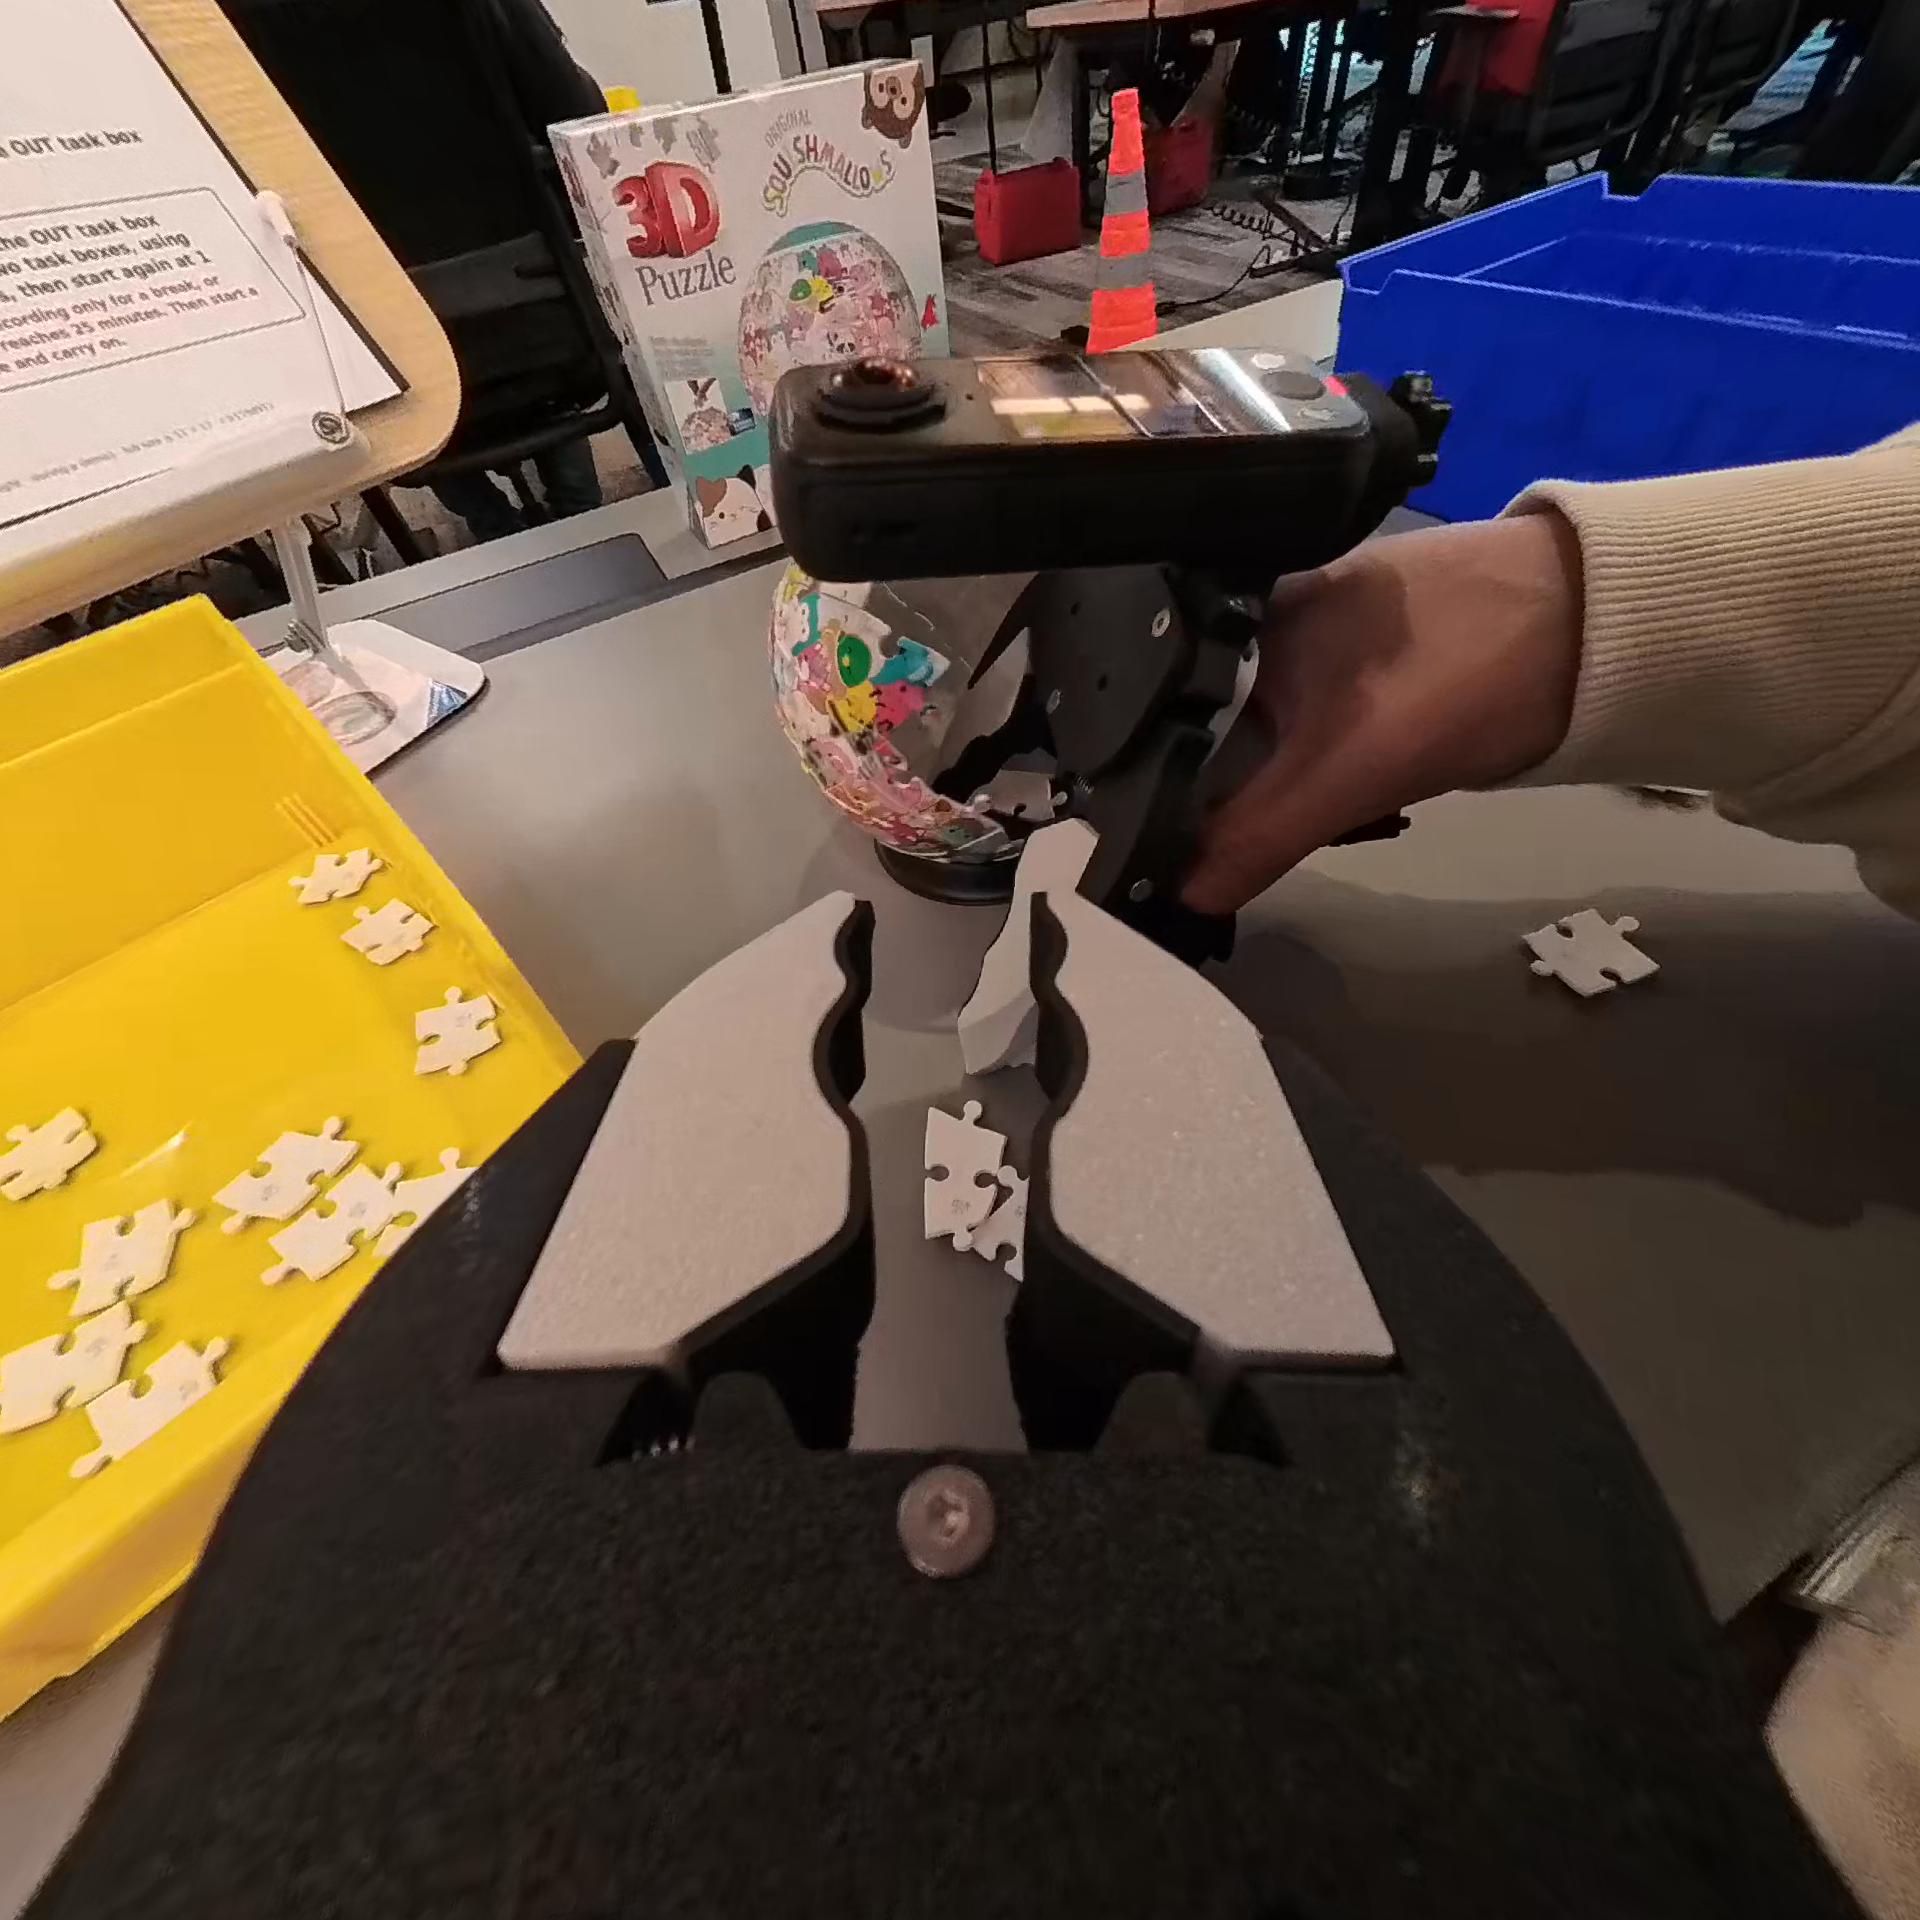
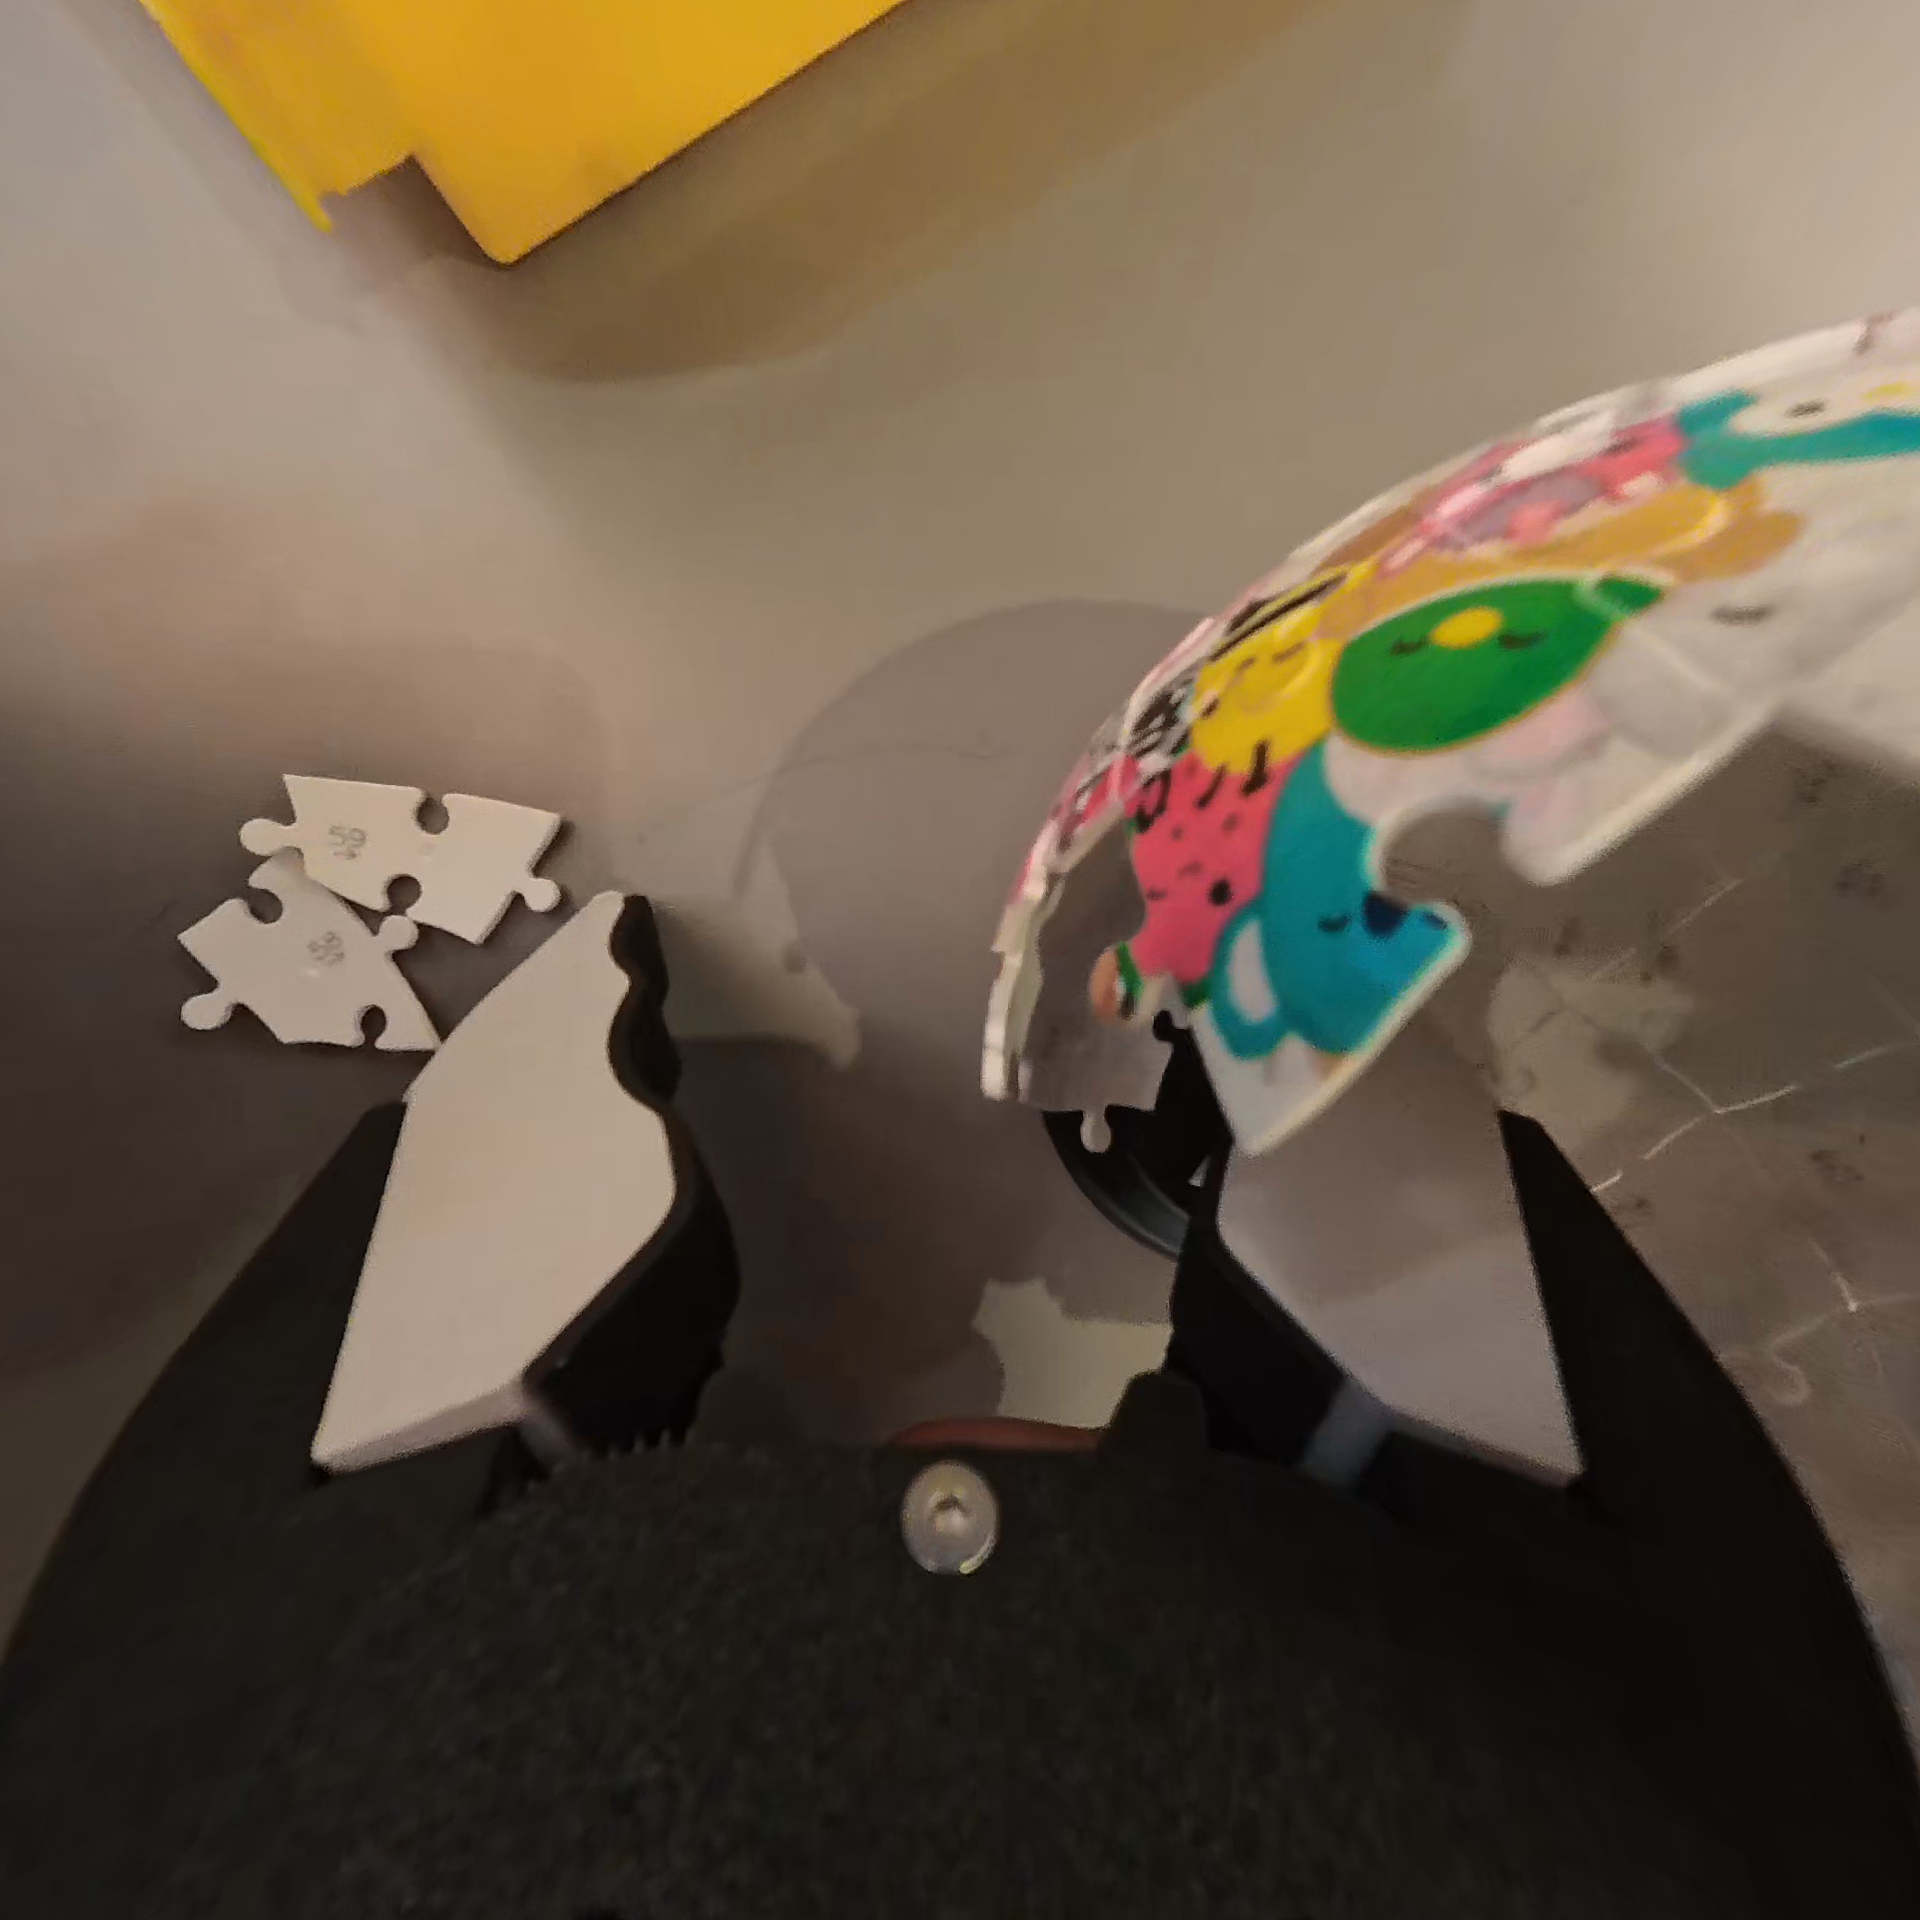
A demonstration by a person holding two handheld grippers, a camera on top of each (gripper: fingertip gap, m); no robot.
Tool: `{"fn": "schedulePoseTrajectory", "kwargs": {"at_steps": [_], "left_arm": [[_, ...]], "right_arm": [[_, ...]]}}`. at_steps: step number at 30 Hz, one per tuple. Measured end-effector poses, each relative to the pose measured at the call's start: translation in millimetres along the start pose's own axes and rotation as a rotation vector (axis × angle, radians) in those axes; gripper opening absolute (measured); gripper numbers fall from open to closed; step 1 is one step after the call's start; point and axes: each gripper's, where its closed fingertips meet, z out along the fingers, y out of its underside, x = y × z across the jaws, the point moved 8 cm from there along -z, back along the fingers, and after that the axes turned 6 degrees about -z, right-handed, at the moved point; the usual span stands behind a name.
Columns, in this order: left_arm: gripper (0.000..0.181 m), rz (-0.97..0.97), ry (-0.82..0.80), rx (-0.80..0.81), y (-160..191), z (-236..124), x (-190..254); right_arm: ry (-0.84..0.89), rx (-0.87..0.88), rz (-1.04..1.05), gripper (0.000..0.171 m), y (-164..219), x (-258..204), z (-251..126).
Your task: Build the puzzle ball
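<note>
Closest in the left wrist view, the left gripper hangs over the grey table with its jaws parted and nothing between them. Just under the gap lie two white puzzle pieces, blank side up, one overlapping the other; the same pair shows to the left in the right wrist view. To the left sits a yellow bin with many loose pieces scattered inside. A single piece lies alone on the table off to the right.

Beyond the fingertips, the partly built puzzle ball stands on a dark round base, its colourful shell open on one side. The right gripper, held by a hand, straddles the shell's broken edge with its jaws spread apart; whether one finger touches the shell I cannot tell, as that view is blurred.

Farther back stand the puzzle box, a paper sheet on a stand, a blue bin and an orange cone.
</note>
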Motion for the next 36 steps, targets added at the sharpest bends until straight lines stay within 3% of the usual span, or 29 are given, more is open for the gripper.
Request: {"fn": "schedulePoseTrajectory", "kwargs": {"at_steps": [16,27,36], "left_arm": [[0.028,-0.015,0.012,0.006,-2.1,0.6,0.0],[0.028,-0.013,0.014,0.018,-5.9,-0.5,0.8],[0.03,-0.022,0.041,0.023,-8.2,-2.4,5.4]], "right_arm": [[-0.024,0.04,-0.015,0.112,2.9,-1.1,1.4],[-0.007,-0.001,-0.028,0.098,0.1,-3.9,-2.4],[0.136,0.135,-0.04,0.096,13.5,-19.1,-45.6]]}}
